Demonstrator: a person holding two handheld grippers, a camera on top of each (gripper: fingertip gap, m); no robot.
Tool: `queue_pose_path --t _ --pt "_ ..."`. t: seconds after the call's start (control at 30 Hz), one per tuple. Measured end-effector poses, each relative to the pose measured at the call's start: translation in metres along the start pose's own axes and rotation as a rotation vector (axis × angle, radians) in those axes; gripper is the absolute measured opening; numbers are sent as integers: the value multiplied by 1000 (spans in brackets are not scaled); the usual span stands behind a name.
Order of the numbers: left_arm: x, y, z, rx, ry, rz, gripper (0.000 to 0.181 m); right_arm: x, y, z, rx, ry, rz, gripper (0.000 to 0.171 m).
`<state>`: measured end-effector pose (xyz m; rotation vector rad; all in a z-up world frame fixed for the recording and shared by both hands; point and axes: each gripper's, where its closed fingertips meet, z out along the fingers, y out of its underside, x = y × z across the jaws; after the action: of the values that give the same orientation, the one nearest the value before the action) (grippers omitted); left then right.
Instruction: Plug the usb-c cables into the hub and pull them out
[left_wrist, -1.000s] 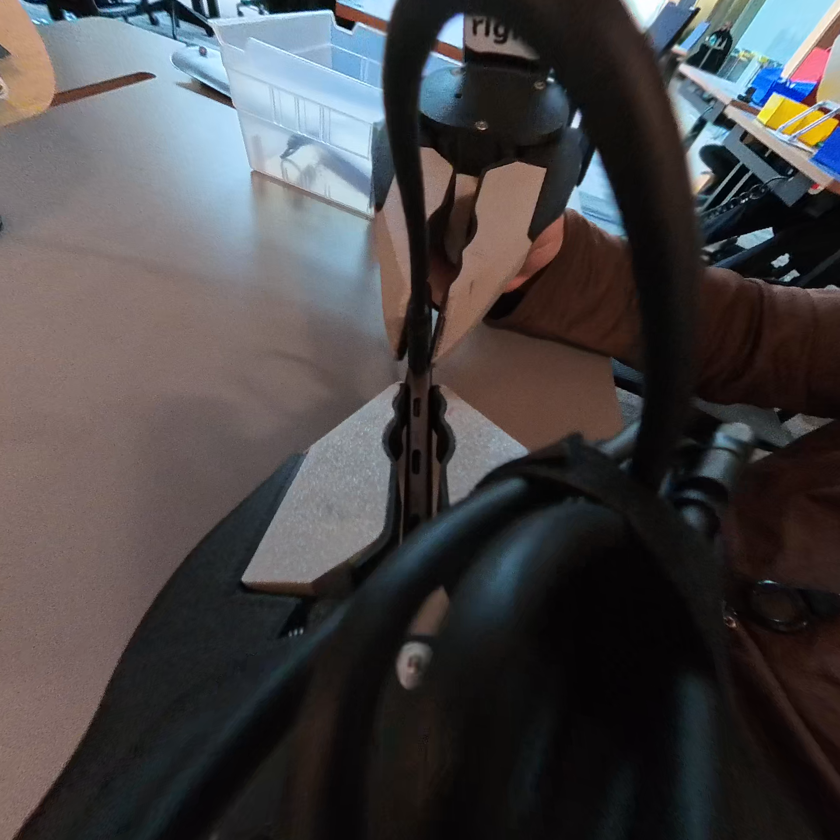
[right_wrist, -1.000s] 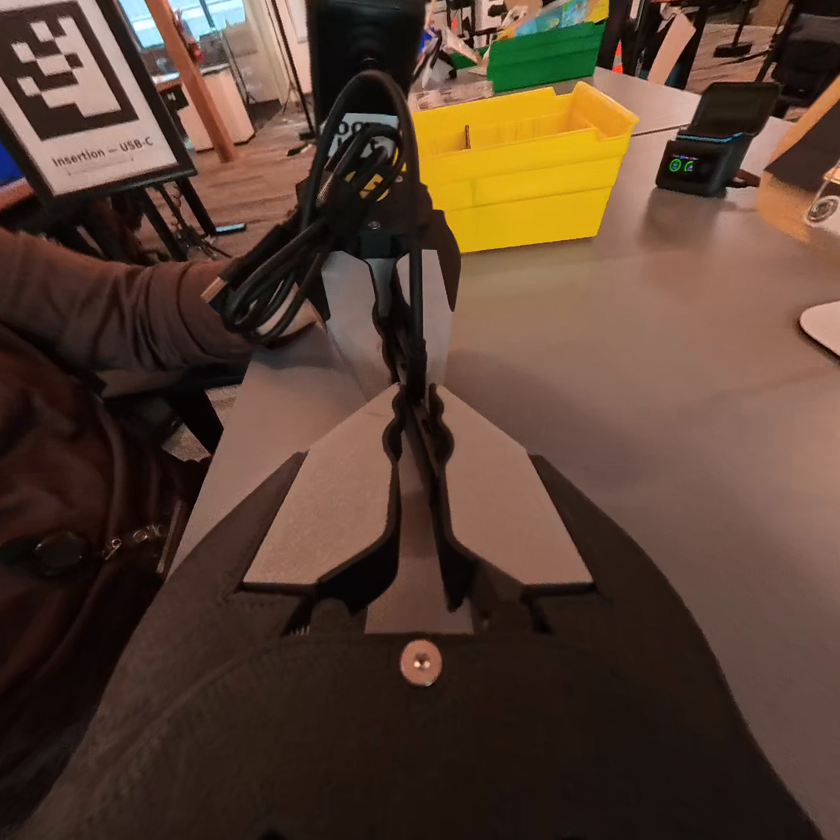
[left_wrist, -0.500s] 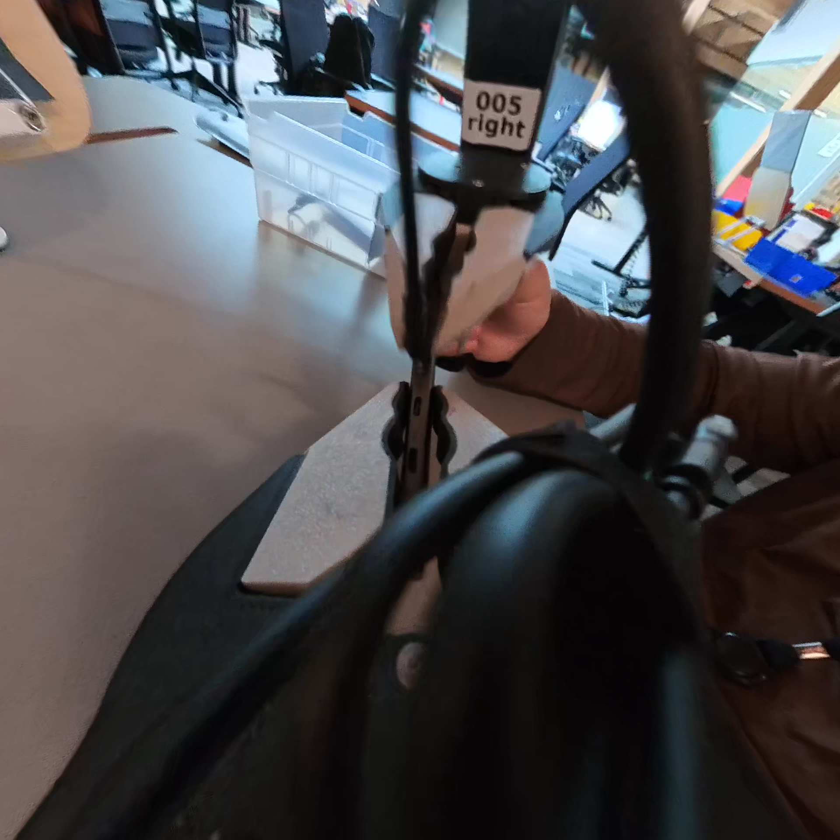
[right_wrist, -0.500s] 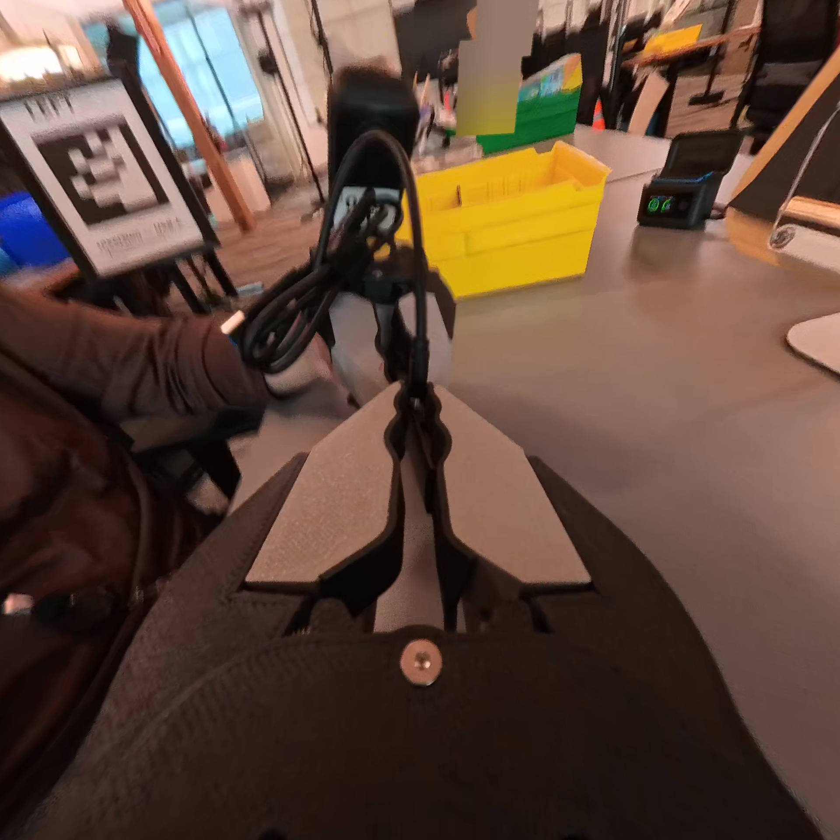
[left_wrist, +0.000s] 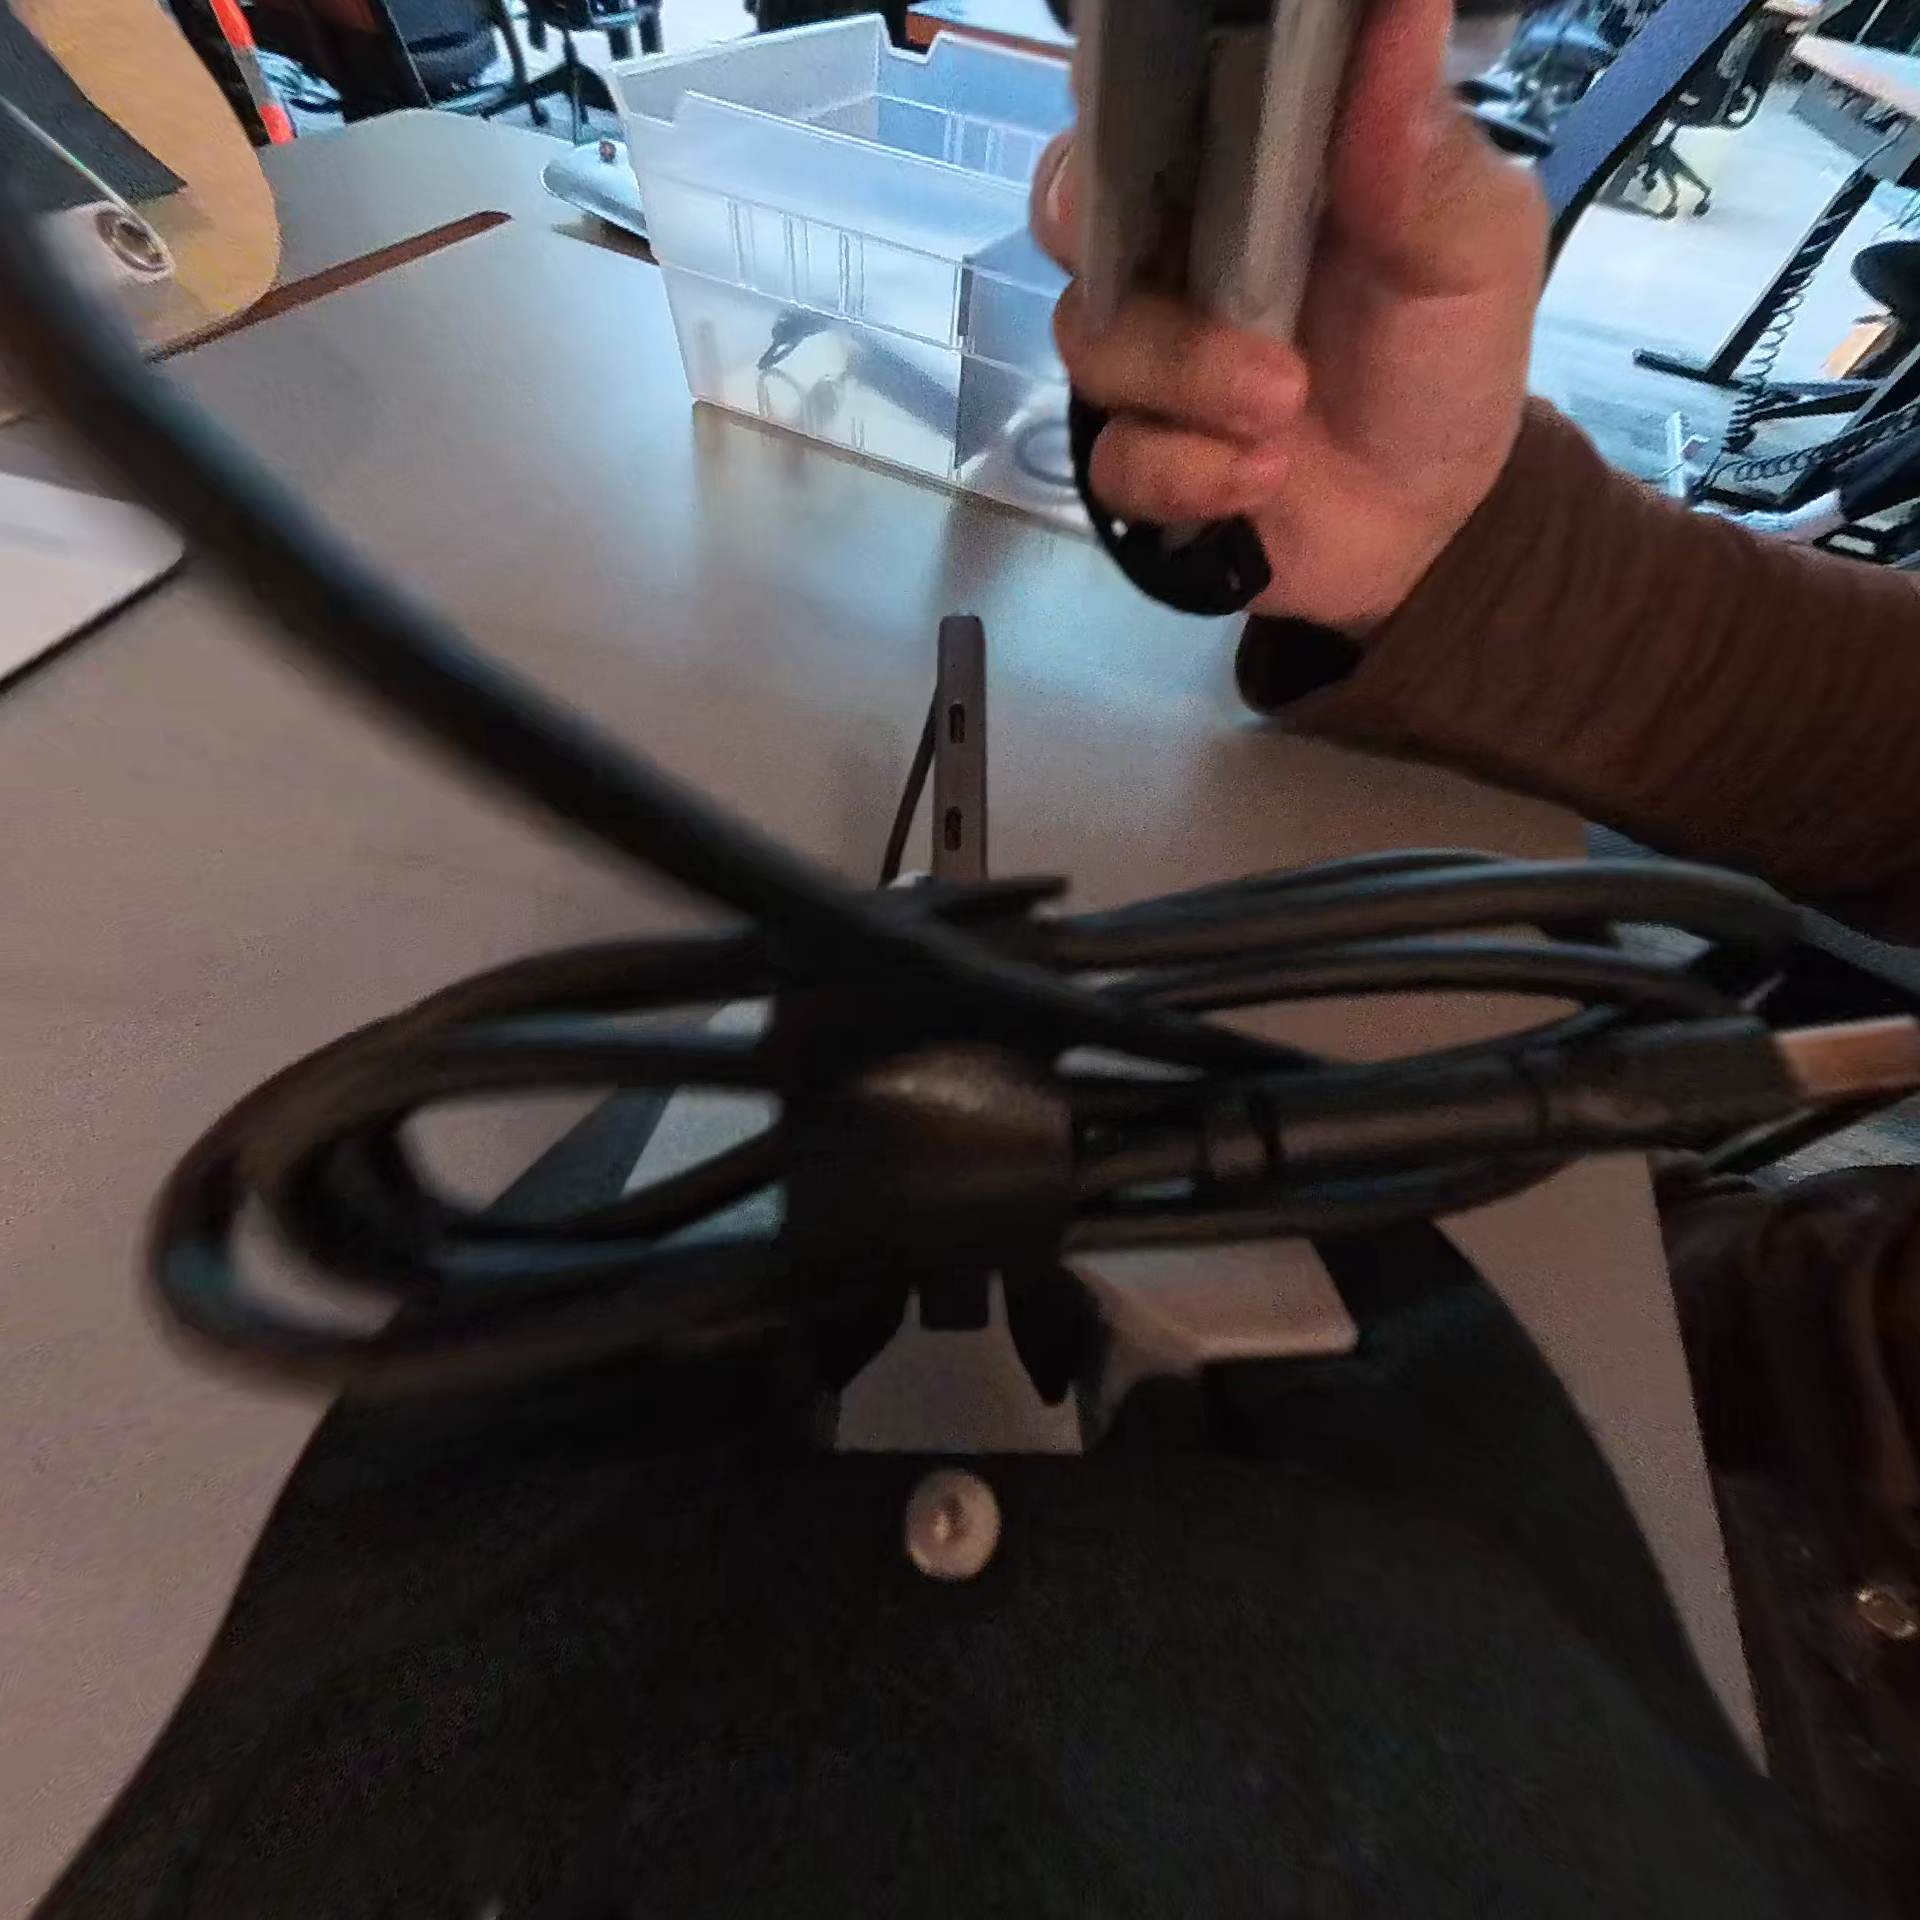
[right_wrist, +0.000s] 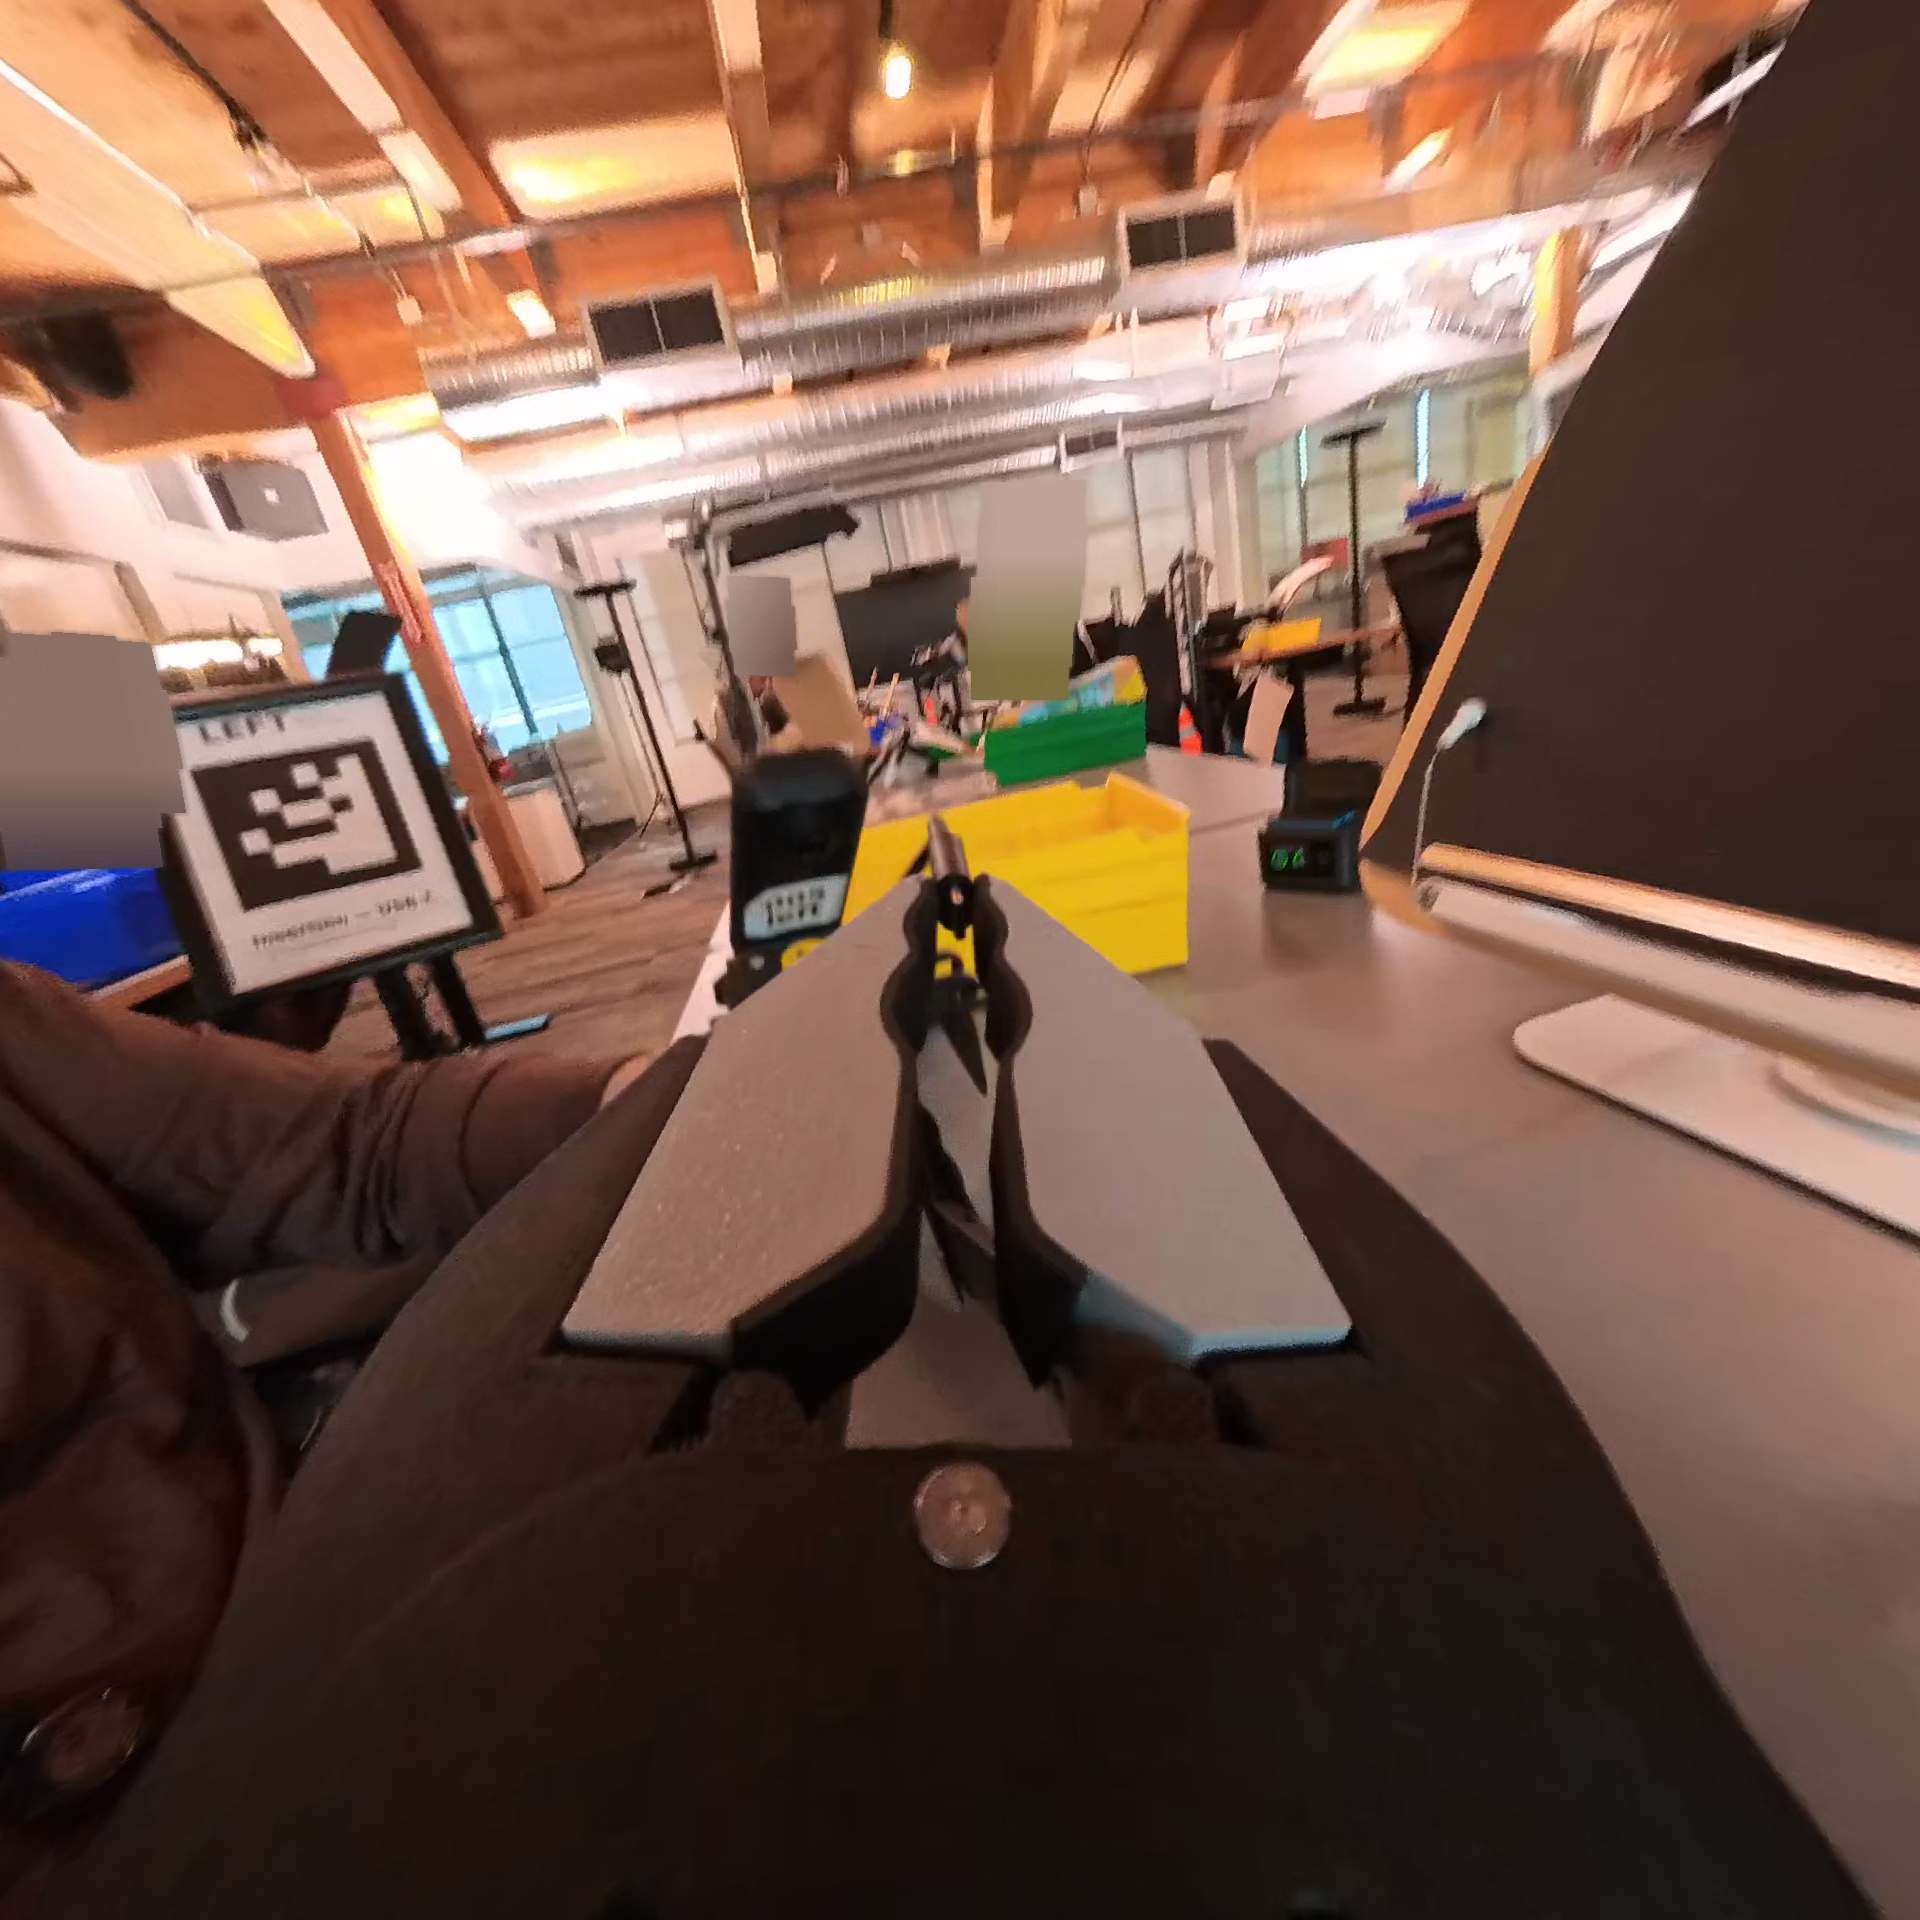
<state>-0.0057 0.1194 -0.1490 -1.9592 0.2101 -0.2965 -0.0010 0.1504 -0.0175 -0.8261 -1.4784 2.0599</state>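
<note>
The thin grey hub (left_wrist: 958, 727) stands on edge out of my left gripper (left_wrist: 961, 914), which is shut on its lower part; two empty ports face me. A tied coil of black cable (left_wrist: 623, 1132) hangs across the left wrist view and hides most of the left fingers; its silver plug (left_wrist: 1839, 1070) points right. My right gripper (right_wrist: 951, 904) is shut on the cable's small plug (right_wrist: 948, 857), held up in the air apart from the hub. A hand (left_wrist: 1351, 364) grips the right gripper's handle above the hub.
A clear plastic bin (left_wrist: 831, 281) stands on the grey table (left_wrist: 416, 623) behind the hub. A yellow bin (right_wrist: 1081, 883), a small black device with green lights (right_wrist: 1304, 857), a monitor foot (right_wrist: 1662, 1049) and a marker sign (right_wrist: 312, 831) surround the work spot. My hands' fingertips stand some 12 cm from each other.
The right gripper has pulled the plug out of the hub and risen upward. The cable coil has swung down across the left wrist view. The left gripper still holds the hub.
</note>
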Motion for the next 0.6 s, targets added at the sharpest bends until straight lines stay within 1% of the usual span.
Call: queue_pose_path --t 0.03,0.13,0.23,0.33,0.4,0.5,0.6 --pt "-1 -1 0 4 -8 4 6 -3 -10 -7 45 7 -1 3" --pt "-7 -5 -2 34 -31 7 7 -16 -44 -34 146 44 -18 3" --pt "-9 -7 -5 45 -51 35 7 -32 -75 -65 134 128 -103 2" --pt "-6 -11 -6 62 -60 58 7 -30 -105 -103 52 325 -223 2" --pt "-5 -11 -6 59 -60 62 7 -22 -126 -132 14 452 -261 2" --pt "-4 -11 -6 56 -71 84 7 -20 -160 -169 -8 592 -299 1" --pt "-6 -14 -9 68 -89 95 7 -18 -185 -201 -104 771 -433 1"
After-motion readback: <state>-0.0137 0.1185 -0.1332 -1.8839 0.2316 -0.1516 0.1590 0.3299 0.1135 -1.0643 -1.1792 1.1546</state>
